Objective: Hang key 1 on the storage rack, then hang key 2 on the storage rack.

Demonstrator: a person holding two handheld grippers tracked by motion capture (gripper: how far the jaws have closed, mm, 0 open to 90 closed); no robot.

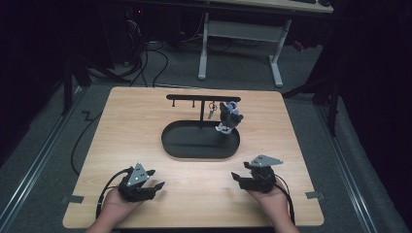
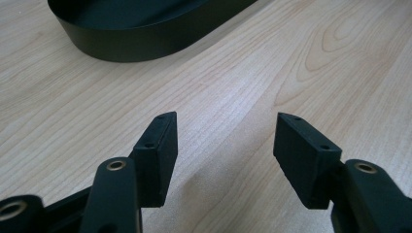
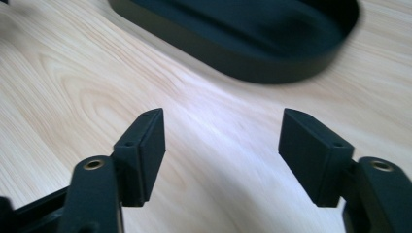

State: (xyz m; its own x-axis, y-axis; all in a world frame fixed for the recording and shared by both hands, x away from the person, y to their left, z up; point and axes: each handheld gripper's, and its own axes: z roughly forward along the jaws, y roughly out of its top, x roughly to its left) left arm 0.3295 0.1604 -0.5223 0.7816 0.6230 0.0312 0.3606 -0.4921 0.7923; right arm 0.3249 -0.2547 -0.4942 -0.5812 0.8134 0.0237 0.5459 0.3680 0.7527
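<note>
A black oval tray (image 1: 175, 145) lies at the middle of the wooden table (image 1: 136, 116), with a black T-shaped rack (image 1: 201, 98) rising from it. A key ring (image 1: 212, 109) and a small dark and blue figure charm (image 1: 230, 116) hang from the rack's right end. My left gripper (image 1: 154, 178) rests near the front left edge, open and empty. My right gripper (image 1: 236, 177) rests near the front right, also open and empty. In the left gripper view the left gripper (image 2: 226, 141) has the tray wall (image 2: 145, 46) ahead of it. The right gripper (image 3: 223, 136) likewise has the tray wall (image 3: 252, 65) ahead.
Bare wood lies between the tray and both grippers. Beyond the table stands a white desk frame (image 1: 240, 43) on grey carpet, with cables (image 1: 150, 58) on the floor. Tape marks (image 1: 315, 195) sit at the front corners.
</note>
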